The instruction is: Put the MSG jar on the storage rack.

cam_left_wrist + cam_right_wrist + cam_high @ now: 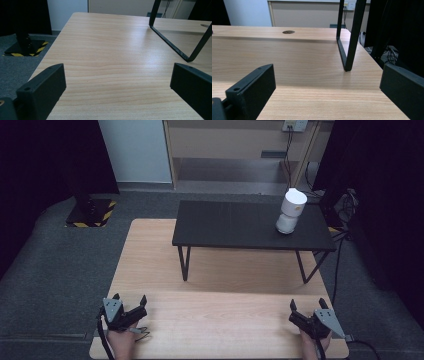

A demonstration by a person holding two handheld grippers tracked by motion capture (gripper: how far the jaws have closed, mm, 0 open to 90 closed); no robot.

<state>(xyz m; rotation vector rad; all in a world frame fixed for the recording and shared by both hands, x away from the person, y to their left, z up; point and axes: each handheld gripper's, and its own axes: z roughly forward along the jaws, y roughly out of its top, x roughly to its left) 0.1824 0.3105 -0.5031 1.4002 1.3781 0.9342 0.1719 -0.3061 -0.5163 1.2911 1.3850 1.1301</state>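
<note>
A light wooden table [150, 255] fills the middle and lower part of the high view, with grey carpet [50, 270] around it. On the far half of this table stands a smaller black table [235, 225] on thin black metal legs. A white, rounded object [291, 211], narrower in the middle, stands upright on the right part of the black table top, in the upper right of the frame. At the upper left of the high view, a black base with yellow and black stripes [90, 214] lies on the carpet.

The left claw [129, 304] is at the lower left of the high view, held by a hand [121, 340] over the near edge of the wooden table. Its jaws stand wide apart and hold nothing; in the left gripper view only bare wood is between them. The right claw [307, 308] is at the lower right, also wide and holding nothing. In the right gripper view, one black leg [352, 37] of the small table rises between its jaws, farther off.
</note>
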